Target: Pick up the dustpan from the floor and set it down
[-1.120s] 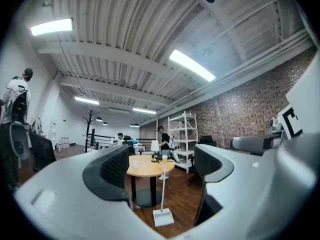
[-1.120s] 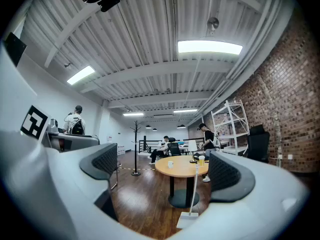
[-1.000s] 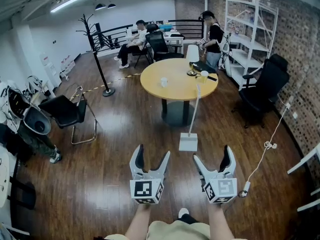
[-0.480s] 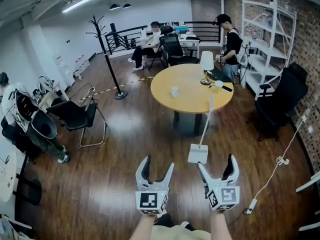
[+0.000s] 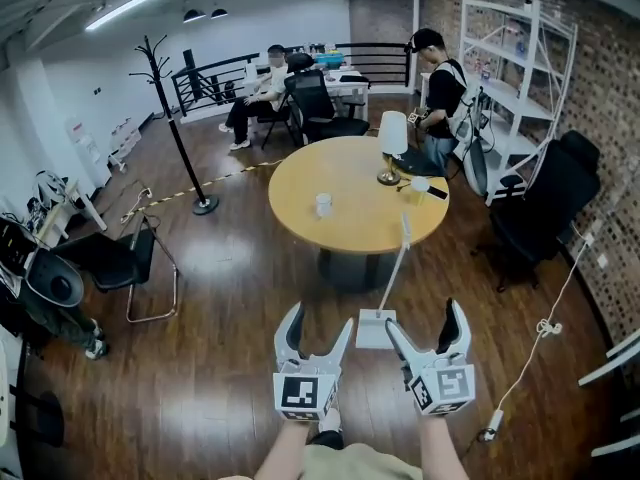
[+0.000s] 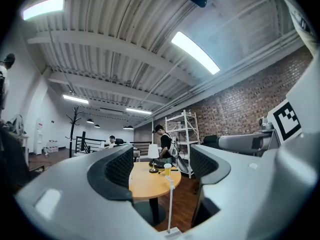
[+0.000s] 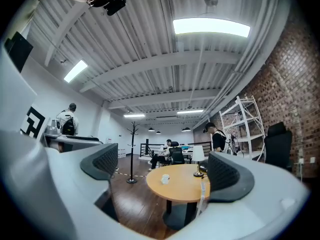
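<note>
The white dustpan (image 5: pixel 375 329) stands on the dark wood floor, and its long handle (image 5: pixel 397 260) leans up against the round table (image 5: pixel 350 230). In the head view the pan sits just beyond and between my two grippers. My left gripper (image 5: pixel 320 320) is open and empty, left of the pan. To the pan's right, my right gripper (image 5: pixel 422 318) also stands open with nothing in it. The left gripper view shows the dustpan (image 6: pixel 170 206) low between the jaws of the left gripper (image 6: pixel 162 169). In the right gripper view the dustpan's handle (image 7: pixel 202 194) shows near the right jaw of the right gripper (image 7: pixel 162 171).
The table carries a lamp (image 5: pixel 388 138), a white cup (image 5: pixel 323 205) and a yellow cup (image 5: pixel 418 186). A person (image 5: pixel 440 93) stands behind it by white shelving (image 5: pixel 520 68). A black office chair (image 5: pixel 540 208), a floor cable (image 5: pixel 545 326), a folding chair (image 5: pixel 115 258) and a coat rack (image 5: pixel 175 128) surround the area.
The view and both grippers have moved closer to the table. The dustpan's pan now lies between the two grippers' tips instead of ahead of them. Both grippers stay open.
</note>
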A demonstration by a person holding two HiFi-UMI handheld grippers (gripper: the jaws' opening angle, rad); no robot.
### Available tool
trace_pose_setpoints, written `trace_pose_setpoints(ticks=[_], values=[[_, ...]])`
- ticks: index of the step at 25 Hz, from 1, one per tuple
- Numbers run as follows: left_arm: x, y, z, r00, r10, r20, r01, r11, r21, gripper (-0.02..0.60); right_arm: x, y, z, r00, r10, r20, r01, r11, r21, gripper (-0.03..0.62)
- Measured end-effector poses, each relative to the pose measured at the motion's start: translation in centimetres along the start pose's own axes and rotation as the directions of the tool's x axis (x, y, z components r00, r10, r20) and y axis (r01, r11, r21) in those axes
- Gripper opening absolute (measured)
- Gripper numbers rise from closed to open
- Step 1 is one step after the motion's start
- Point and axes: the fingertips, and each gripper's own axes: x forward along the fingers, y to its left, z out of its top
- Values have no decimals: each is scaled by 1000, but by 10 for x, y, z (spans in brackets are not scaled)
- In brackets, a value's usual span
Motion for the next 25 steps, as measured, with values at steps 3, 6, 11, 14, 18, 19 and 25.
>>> trace_pose_setpoints(ticks=[3, 6, 11, 14, 18, 19, 25], values=[[32, 23, 7, 999, -31, 30, 30, 999, 16, 345, 39, -1, 5, 1000, 4, 23, -4, 1000, 3, 529], [64, 52, 1, 999, -50, 21, 50, 999, 8, 345, 82, 3, -5, 1000, 16, 6, -16, 1000, -15, 529], [101, 96, -27, 999, -46, -20, 46, 999, -3, 350, 122, 0, -22, 999, -33, 4, 33, 999, -15, 528], [121, 102, -48, 997, -66, -50, 64, 998, -27, 350, 135, -14, -38, 997, -77, -14, 76, 997, -12, 514], [158, 95, -61, 994, -92, -50, 91, 995, -32, 350, 157, -43, -53, 995, -95, -27, 95, 995, -7, 512], [169, 93, -63, 994, -100, -50, 99, 995, -30, 350, 164, -51, -58, 995, -98, -29, 98, 995, -2, 511], [246, 89, -83, 988, -134, -80, 132, 991, -27, 350, 218, -100, -92, 995, -87, -52, 89, 995, 36, 509]])
